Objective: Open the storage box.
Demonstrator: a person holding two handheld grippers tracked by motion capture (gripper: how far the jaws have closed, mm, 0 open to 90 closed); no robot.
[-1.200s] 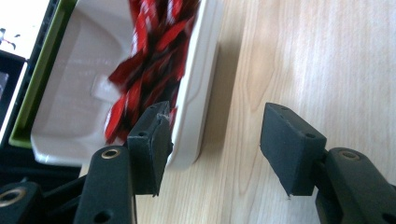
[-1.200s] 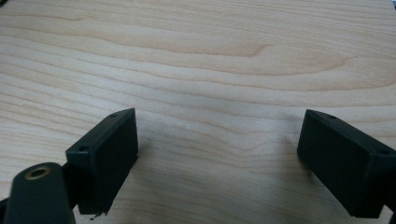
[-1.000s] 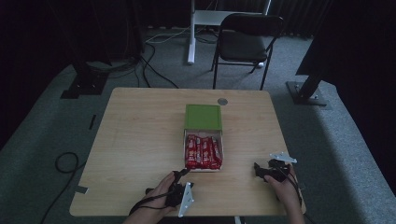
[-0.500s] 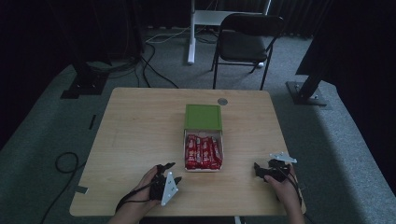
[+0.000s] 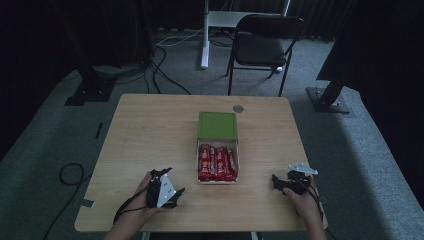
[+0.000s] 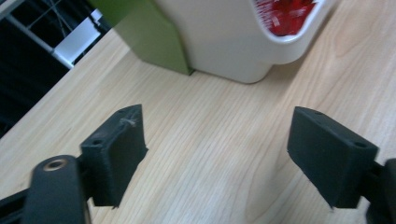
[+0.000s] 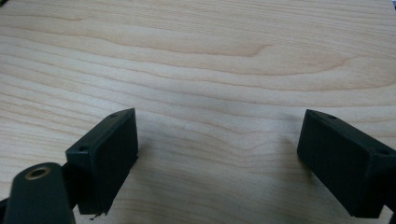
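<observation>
Table (image 6: 196,140): pale wood-grain, smooth, matt. Tray (image 6: 224,42): white plastic, smooth. Packets (image 5: 217,162): glossy red wrapping. Lid (image 5: 217,125): matt green.

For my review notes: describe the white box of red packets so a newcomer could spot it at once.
On the wooden table, look at the middle. A white box sits there, open, packed with red packets. Its green lid lies against its far end, so it differs from the small grey disc beyond.

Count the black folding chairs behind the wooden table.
1. A black folding chair stands on the grey carpet beyond the far edge of the light wooden table, beside a white stand; dark corners could hide more.
</observation>
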